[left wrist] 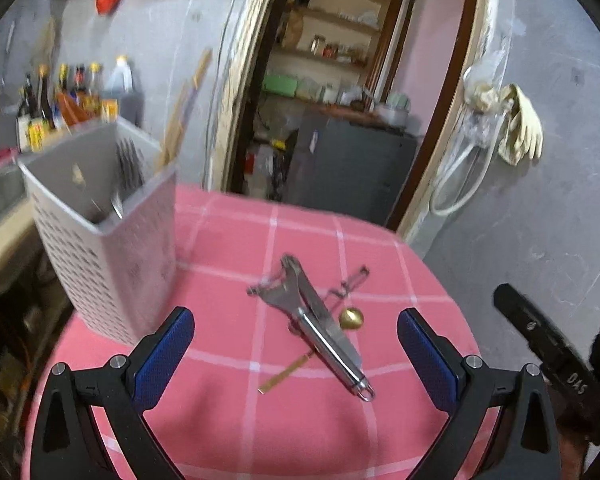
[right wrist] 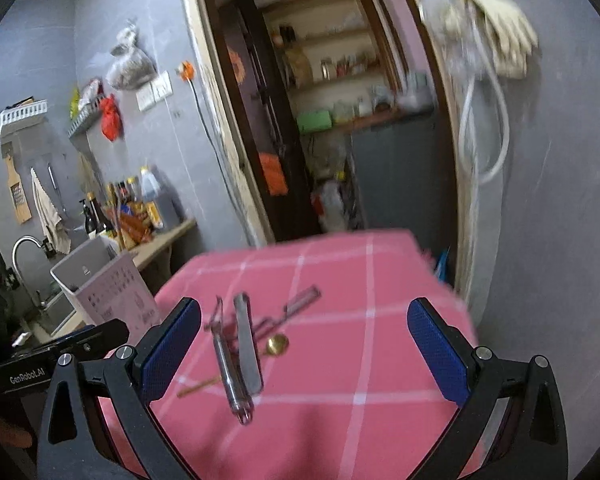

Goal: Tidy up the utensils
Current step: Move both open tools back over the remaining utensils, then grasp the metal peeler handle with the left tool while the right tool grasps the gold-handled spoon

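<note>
A pile of utensils lies on the pink checked tablecloth (left wrist: pixel 228 392). In it are a steel peeler with a looped tube handle (left wrist: pixel 332 354), a flat steel piece (left wrist: pixel 320 304) beneath it, a small gold spoon (left wrist: pixel 351 317) and a thin wire-framed tool (left wrist: pixel 350 282). My left gripper (left wrist: pixel 296 322) hovers open just short of the pile, nothing between its fingers. In the right wrist view the same peeler (right wrist: pixel 230 376), flat piece (right wrist: pixel 248 344) and gold spoon (right wrist: pixel 278 344) sit ahead of my open, empty right gripper (right wrist: pixel 304 314). A grey perforated basket (left wrist: pixel 100 252) stands at the cloth's left, a utensil (left wrist: pixel 118 204) inside.
The basket (right wrist: pixel 108 288) stands at the cloth's left edge beside a counter with bottles (right wrist: pixel 128 212) and a sink tap (right wrist: pixel 24 248). An open doorway to a pantry (left wrist: pixel 332 80) lies beyond the table. The other gripper's body shows at the right edge (left wrist: pixel 548 344).
</note>
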`<act>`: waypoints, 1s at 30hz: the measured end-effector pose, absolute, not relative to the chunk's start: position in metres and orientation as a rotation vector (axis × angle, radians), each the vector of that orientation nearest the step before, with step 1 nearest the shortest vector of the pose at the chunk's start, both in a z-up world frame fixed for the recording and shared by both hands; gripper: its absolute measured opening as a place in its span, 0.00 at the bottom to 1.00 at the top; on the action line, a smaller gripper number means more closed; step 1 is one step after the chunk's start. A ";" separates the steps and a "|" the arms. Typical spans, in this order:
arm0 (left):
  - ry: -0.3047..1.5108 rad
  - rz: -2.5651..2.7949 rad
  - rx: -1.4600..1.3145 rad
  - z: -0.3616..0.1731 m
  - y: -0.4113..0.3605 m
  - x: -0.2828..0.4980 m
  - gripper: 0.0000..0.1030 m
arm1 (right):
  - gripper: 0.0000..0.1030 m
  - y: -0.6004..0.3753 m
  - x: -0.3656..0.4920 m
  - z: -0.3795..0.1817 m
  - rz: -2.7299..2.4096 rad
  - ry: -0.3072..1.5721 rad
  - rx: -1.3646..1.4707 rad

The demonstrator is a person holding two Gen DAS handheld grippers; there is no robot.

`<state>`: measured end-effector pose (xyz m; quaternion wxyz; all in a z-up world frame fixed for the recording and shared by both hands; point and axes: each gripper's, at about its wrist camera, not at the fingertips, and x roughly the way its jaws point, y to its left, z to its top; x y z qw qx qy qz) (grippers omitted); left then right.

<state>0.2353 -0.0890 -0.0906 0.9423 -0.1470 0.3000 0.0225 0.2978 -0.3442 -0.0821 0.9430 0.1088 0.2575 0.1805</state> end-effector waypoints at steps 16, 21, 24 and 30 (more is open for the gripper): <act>0.819 -0.030 -0.415 -0.151 -0.097 0.296 0.75 | 0.36 -0.306 0.352 -0.161 0.507 0.827 0.187; 0.903 -0.041 -0.472 -0.169 -0.092 0.318 0.55 | 0.25 -0.289 0.363 -0.172 0.542 0.880 0.165; 0.939 -0.057 -0.509 -0.178 -0.090 0.327 0.47 | 0.22 -0.284 0.369 -0.176 0.553 0.901 0.165; 0.968 -0.091 -0.535 -0.180 -0.087 0.344 0.38 | 0.21 -0.280 0.377 -0.179 0.563 0.926 0.183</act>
